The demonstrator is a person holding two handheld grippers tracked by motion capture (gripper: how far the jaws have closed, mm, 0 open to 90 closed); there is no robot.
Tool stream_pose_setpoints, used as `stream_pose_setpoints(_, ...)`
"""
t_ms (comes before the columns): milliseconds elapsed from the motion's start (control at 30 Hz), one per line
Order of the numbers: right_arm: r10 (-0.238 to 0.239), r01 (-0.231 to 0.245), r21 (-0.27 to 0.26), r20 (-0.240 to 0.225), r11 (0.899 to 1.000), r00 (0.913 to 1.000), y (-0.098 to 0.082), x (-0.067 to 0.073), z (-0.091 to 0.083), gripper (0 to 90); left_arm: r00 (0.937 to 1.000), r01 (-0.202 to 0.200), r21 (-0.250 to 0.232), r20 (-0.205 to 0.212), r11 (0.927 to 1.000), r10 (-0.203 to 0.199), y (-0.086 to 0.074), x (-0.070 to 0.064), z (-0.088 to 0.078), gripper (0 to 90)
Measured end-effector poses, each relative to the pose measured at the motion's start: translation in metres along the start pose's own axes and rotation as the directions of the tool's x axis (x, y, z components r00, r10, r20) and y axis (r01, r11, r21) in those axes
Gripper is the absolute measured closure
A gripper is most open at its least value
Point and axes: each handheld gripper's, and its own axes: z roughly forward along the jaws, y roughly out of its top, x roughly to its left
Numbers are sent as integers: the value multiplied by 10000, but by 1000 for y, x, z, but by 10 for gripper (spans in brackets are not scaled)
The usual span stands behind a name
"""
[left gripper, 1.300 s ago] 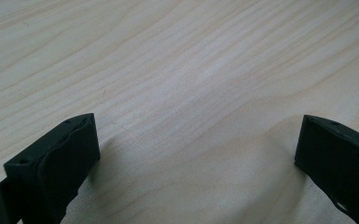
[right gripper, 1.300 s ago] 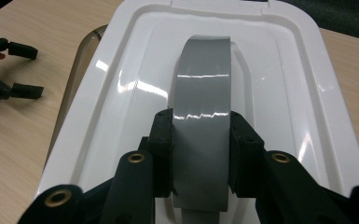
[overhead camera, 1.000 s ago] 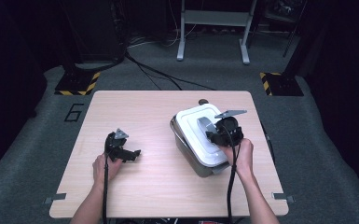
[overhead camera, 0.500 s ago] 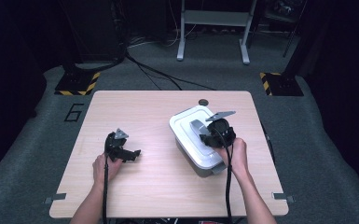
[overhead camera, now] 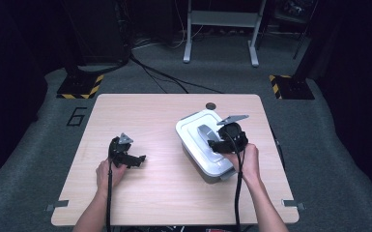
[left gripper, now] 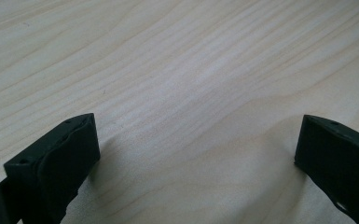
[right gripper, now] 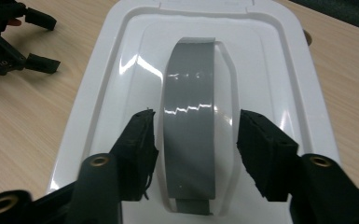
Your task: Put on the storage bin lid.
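My right gripper point(right gripper: 193, 149) jaws just opened, now spread either side of the grey handle point(right gripper: 193, 121), pads clear. Bin point(overhead camera: 193, 145) shifted left since earlier. Lid carry looks finished; left gripper point(overhead camera: 134, 158) spread, idle.

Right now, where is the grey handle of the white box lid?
In the right gripper view, the grey handle runs down the middle of the white lid, between the right gripper pads; they stand apart from it.

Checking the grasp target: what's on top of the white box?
A white lid with a grey handle; the right gripper straddles it, jaws just opened. Contents are hidden.
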Motion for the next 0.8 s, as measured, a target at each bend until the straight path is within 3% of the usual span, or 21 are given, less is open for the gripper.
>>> stream_pose_setpoints(167,226,-228,-205,-94,9995,9997,-2,-6,-8,250,10000,79,-80,-10,9999,-79,0,0,1,0)
stream_pose_setpoints(367,338,-327,-505,202,9982,9992,-7,-15,-22,85,10000,-6,-16,-7,10000,6,0,0,0,0)
stream_pose_setpoints(533,599,-566,-783,406,9953,9974,-16,-27,-34,5,10000,-8,-12,-7,10000,8,0,0,0,0)
stream_pose_setpoints(800,1139,-1038,-1139,867,9881,9897,-37,-54,-54,0,10000,-3,-15,-8,10000,3,0,0,0,0)
